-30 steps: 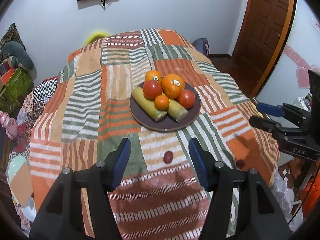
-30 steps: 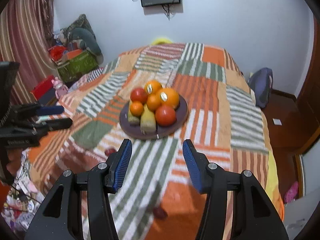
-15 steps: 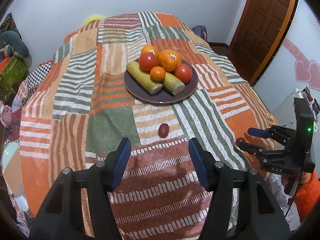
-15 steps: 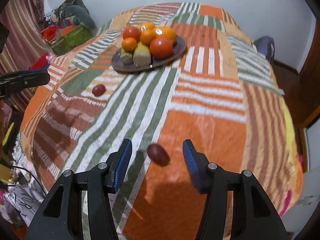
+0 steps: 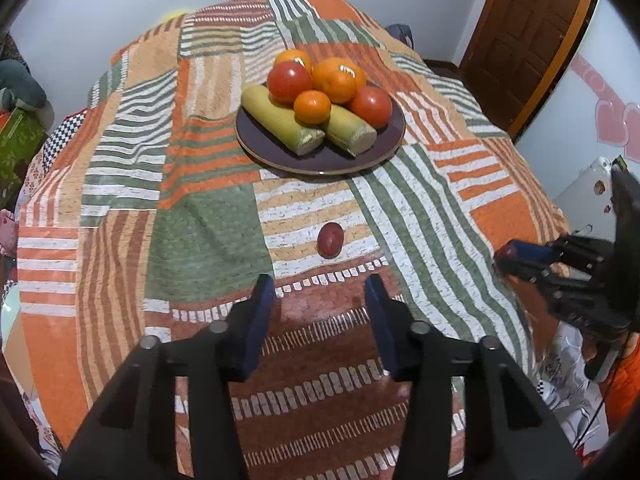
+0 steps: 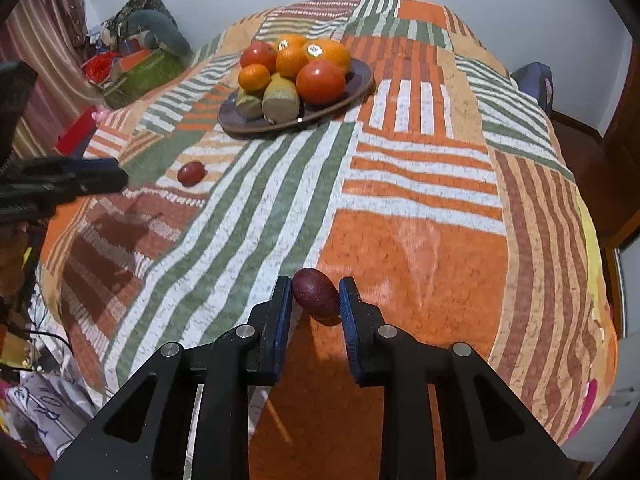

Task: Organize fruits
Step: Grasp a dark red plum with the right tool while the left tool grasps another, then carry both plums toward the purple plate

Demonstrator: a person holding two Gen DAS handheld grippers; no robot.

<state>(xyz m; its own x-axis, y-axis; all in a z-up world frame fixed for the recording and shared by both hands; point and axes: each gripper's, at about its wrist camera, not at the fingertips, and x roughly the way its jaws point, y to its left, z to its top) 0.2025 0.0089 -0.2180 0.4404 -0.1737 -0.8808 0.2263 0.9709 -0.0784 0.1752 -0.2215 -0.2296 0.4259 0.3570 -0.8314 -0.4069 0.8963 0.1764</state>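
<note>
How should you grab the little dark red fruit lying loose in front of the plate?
Grip the dark red fruit across its narrow middle, coming down from above. It is a small oval lying flat on the blanket, with clear space on both sides.

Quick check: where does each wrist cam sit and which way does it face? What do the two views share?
Left wrist: on the left gripper, angled down over the patchwork cloth at a loose dark red fruit ahead of its open fingers; right gripper at right edge.
Right wrist: on the right gripper, angled down, jaws closed on another dark red fruit; left gripper at left edge.
Shared: fruit plate, cloth, loose fruit.
</note>
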